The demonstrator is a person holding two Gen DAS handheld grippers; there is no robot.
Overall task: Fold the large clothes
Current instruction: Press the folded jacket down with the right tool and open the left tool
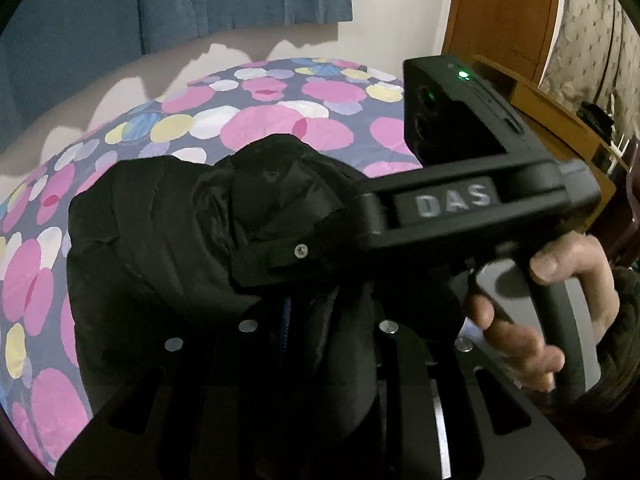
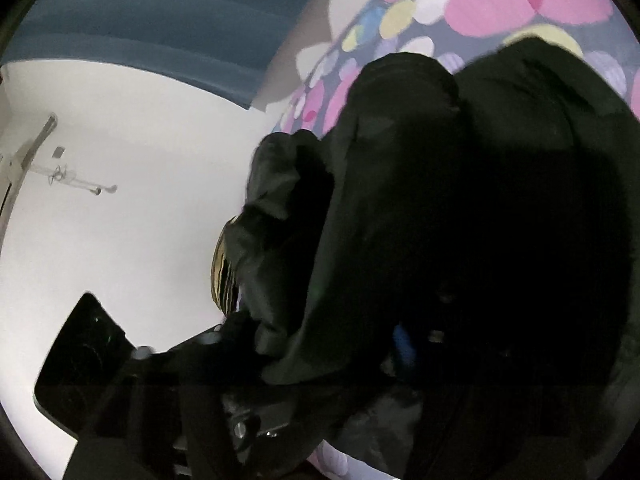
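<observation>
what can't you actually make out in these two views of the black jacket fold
- Left gripper fingertips: left wrist view, buried in the black jacket.
- Right gripper jaws: both views, jacket folds and darkness hide them.
- Jacket's whole shape: right wrist view, dark and blurred.
- Bedspread edges: cut off by the fisheye rim.

One black jacket (image 1: 160,240), one spotted bedsheet (image 1: 280,112), two grippers, one blue curtain (image 1: 200,0), one wooden cabinet (image 1: 504,12).

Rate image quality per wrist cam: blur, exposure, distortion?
Left wrist: mostly sharp, fisheye bends the dotted bedspread, black jacket keeps some fold detail. Right wrist: motion-blurred, white wall bright, jacket crushed to near-black.
</observation>
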